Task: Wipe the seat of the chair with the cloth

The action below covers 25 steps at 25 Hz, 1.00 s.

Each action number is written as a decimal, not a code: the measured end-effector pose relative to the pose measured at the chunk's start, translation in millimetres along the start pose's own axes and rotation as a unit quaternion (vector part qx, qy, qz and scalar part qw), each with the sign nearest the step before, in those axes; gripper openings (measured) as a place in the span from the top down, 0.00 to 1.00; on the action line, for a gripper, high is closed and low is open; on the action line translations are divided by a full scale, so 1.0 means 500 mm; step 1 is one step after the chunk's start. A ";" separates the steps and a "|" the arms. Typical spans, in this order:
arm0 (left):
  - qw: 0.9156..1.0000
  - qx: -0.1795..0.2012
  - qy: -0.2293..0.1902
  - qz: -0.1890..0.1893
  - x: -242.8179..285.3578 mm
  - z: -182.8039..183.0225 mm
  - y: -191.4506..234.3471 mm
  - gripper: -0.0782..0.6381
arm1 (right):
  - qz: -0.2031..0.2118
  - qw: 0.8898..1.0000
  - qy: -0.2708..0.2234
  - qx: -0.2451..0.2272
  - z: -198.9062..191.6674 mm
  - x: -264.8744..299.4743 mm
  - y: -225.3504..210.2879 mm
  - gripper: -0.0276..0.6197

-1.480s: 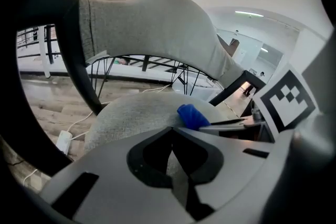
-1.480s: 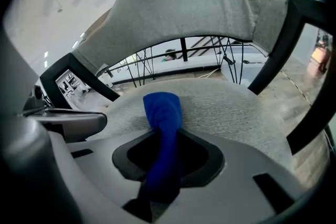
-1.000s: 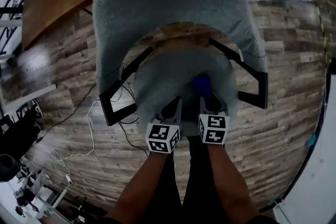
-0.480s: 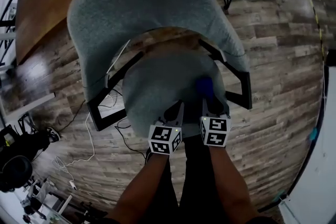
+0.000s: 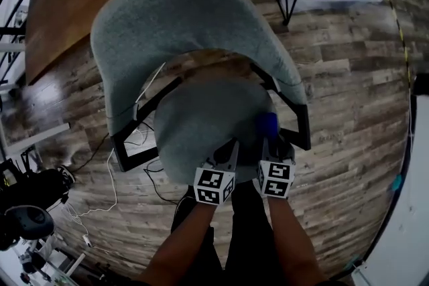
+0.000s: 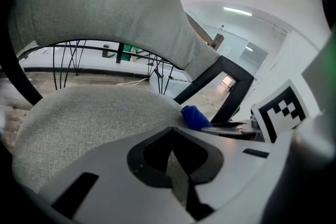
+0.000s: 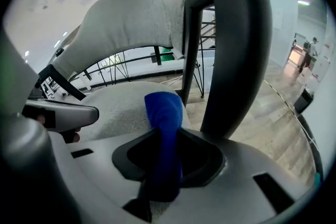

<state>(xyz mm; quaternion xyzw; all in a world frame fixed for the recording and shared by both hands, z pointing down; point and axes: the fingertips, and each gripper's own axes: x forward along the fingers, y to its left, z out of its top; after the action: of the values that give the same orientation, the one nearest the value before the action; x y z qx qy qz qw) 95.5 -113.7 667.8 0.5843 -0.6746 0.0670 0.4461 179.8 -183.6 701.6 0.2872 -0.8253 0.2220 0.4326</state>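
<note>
We are judging this mid-wipe: the right tool (image 7: 164, 162) is clamping the cloth (image 7: 164, 110) at the right edge of the seat (image 5: 201, 124). The left tool (image 6: 173, 139) is resting closed and empty. Next, we are likely dragging the cloth leftward, pressing down.

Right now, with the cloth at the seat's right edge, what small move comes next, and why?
Probably sweep the right hand-held gripper leftward across the seat, pressing the blue cloth down. It is shut on the cloth beside the right armrest, and most of the grey seat lies to its left, so that way seems to cover more fabric.
</note>
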 end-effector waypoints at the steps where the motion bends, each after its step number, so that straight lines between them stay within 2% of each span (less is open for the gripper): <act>1: 1.000 -0.003 -0.001 0.000 0.000 -0.001 -0.001 0.89 | -0.004 1.000 -0.003 -0.002 0.001 -0.001 -0.004 0.80; 6: 1.000 -0.009 0.002 0.008 -0.027 -0.010 0.021 0.89 | -0.021 0.998 -0.016 -0.048 0.010 0.001 0.000 0.80; 10: 1.000 -0.014 -0.010 0.020 -0.082 -0.012 0.061 0.89 | -0.040 0.997 -0.019 -0.058 0.019 -0.008 0.017 0.80; 13: 0.999 -0.024 -0.019 0.036 -0.129 -0.022 0.102 0.89 | -0.038 0.997 -0.026 -0.069 0.027 -0.018 0.058 0.80; 18: 0.996 -0.047 -0.026 0.065 -0.201 -0.059 0.177 0.89 | 0.013 0.993 -0.032 -0.110 0.014 -0.026 0.216 0.80; 25: 0.990 -0.084 -0.047 0.107 -0.307 -0.109 0.271 0.89 | 0.109 0.985 -0.021 -0.135 -0.030 -0.037 0.455 0.80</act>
<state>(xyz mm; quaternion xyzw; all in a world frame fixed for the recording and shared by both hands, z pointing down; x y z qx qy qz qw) -3.3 73.5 654.1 0.4714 -0.7567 0.0302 0.4521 45.5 -1.5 667.3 0.1388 -0.8829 0.1484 0.4233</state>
